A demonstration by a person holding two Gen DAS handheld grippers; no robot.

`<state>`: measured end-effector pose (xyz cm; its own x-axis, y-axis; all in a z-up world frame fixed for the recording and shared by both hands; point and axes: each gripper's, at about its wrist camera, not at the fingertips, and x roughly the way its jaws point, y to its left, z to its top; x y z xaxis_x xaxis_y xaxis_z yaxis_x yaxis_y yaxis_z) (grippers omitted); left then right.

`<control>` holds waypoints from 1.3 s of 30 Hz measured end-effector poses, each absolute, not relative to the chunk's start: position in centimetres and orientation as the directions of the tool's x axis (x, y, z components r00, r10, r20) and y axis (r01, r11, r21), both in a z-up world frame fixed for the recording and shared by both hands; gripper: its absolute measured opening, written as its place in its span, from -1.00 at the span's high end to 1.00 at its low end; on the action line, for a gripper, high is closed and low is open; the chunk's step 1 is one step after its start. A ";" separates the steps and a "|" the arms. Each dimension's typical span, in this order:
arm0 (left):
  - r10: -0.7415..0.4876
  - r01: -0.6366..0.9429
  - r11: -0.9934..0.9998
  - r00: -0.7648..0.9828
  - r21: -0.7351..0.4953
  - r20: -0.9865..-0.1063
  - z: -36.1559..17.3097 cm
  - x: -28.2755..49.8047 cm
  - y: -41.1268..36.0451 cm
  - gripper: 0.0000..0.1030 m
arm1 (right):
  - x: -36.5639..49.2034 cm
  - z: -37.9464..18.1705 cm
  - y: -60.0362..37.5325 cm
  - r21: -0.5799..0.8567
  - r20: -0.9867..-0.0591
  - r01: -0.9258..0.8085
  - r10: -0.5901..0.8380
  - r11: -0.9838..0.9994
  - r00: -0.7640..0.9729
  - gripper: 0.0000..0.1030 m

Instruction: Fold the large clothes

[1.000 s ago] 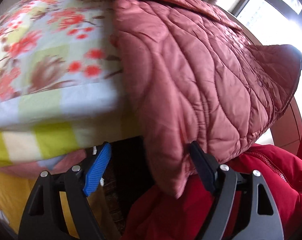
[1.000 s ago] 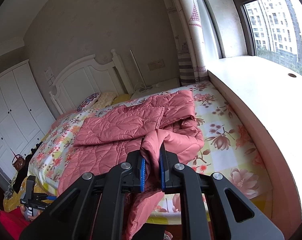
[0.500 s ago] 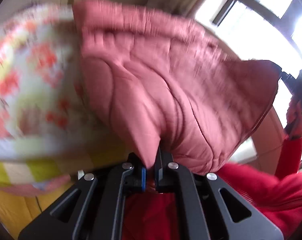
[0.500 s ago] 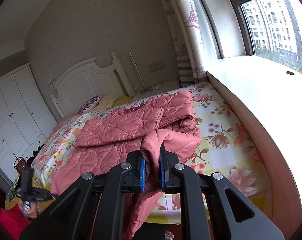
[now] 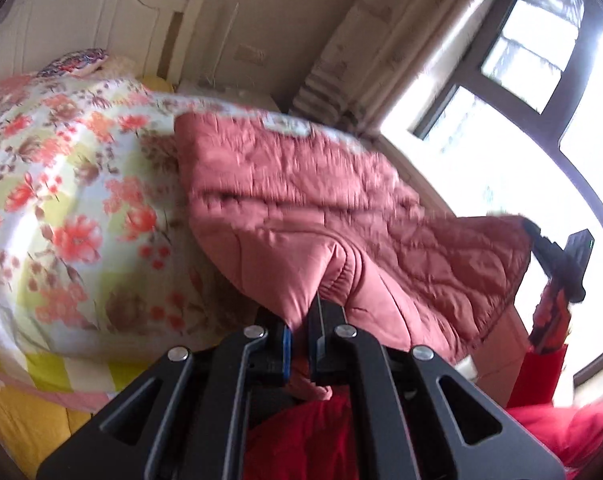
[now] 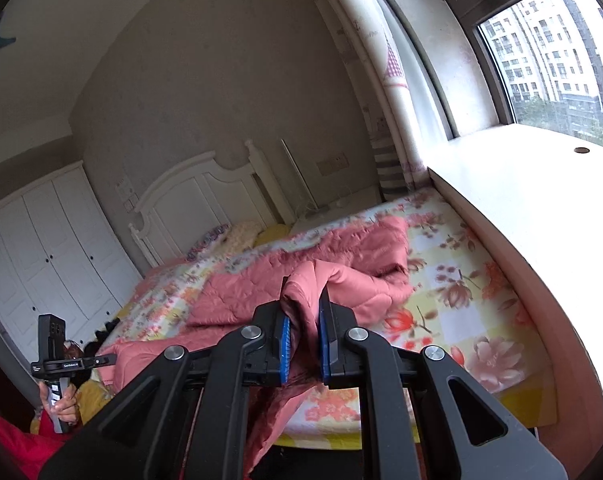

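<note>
A large pink quilted jacket lies spread on the floral bed sheet. My right gripper is shut on a bunched corner of its near edge and holds it above the bed's foot. My left gripper is shut on another corner of the jacket, so the cloth hangs stretched between both grippers. The right gripper also shows in the left wrist view, at the far right end of the lifted edge. The left gripper shows in the right wrist view, at lower left.
A white headboard and pillows are at the far end of the bed. A white wardrobe stands left. A wide white window sill runs along the bed's right side. The person's red clothing is below the left gripper.
My left gripper was open around the jacket's corner, then shut on it and lifted it. The right gripper kept its hold and rose slightly, pulling the jacket toward the bed's foot.
</note>
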<state>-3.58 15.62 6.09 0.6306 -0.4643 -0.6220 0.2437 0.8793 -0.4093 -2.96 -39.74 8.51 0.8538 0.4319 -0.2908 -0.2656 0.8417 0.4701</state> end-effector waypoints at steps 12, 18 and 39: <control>-0.271 0.110 0.954 0.712 -0.278 -0.648 13.8 15.2 15.9 0.89 | 18.1 12.7 -41.4 0.593 -0.331 -0.185 0.447 0.784 0.831 0.77; -0.223 0.004 0.961 0.600 -0.276 -0.768 10.6 27.5 15.1 0.89 | 29.9 8.1 -40.7 0.623 -0.465 -0.044 0.415 0.781 0.782 0.77; -0.183 -0.113 0.962 0.413 -0.250 -0.892 -1.4 39.4 14.7 0.80 | 33.0 7.2 -33.3 0.290 -0.626 -0.118 0.281 0.950 0.728 0.35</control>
<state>39.38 14.73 -1.39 0.4128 -0.1832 -0.8922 -0.1127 0.9618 -0.2496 32.96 -33.33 7.23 0.7277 0.2813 -0.6256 -0.1176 0.9497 0.2902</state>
